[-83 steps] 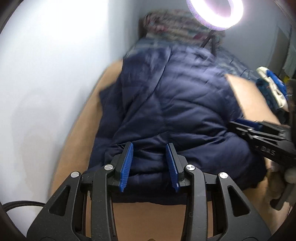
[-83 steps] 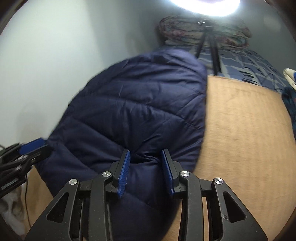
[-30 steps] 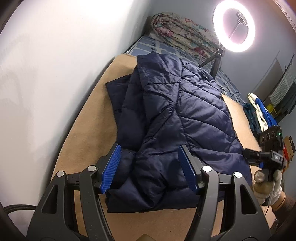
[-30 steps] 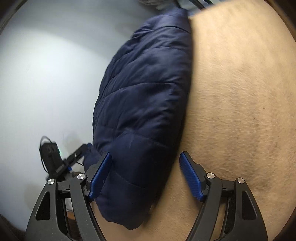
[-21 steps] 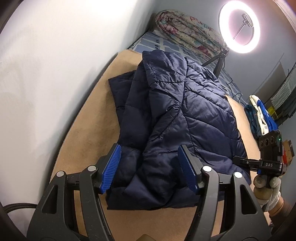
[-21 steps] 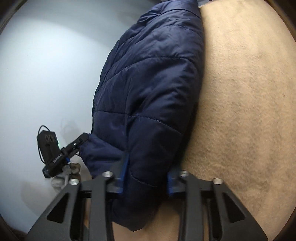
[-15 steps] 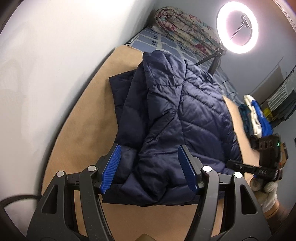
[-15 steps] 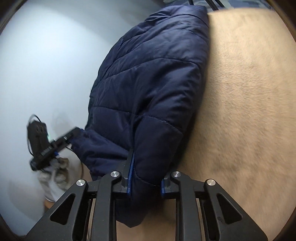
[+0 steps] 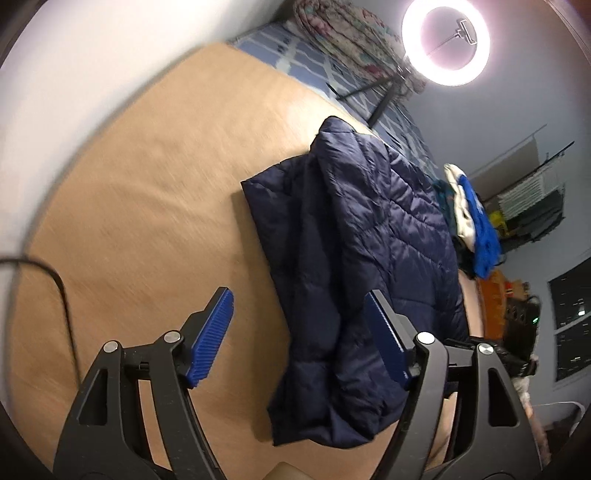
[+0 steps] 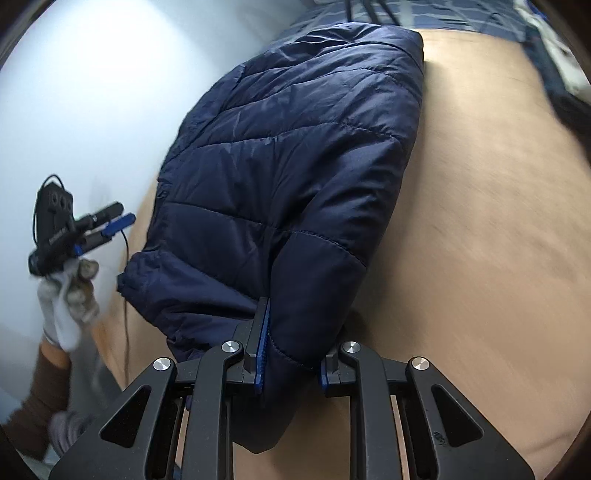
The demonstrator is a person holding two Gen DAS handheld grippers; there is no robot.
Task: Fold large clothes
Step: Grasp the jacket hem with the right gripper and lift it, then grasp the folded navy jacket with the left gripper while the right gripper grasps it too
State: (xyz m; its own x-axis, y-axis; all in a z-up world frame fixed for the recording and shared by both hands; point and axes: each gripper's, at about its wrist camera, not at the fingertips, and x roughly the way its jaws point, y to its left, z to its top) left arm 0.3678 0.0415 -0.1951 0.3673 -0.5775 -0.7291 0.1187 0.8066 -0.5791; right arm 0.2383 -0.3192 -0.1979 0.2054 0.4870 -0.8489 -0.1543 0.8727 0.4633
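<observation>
A navy quilted puffer jacket lies folded on the tan bed surface. My left gripper is open and empty, held above the bed just left of the jacket's near end. My right gripper is shut on the jacket's near corner, with fabric bunched between the blue pads. The jacket fills the middle of the right wrist view. The left gripper also shows in the right wrist view, off the jacket's left side, in a white-gloved hand.
A lit ring light on a tripod stands at the bed's far end, by a floral quilt. A pile of blue and white clothes lies at the right. A white wall runs along the left. A black cable crosses the bed.
My right gripper closed on the jacket's near corner and has pulled it rightward. My left gripper stayed open and swung left, off the jacket.
</observation>
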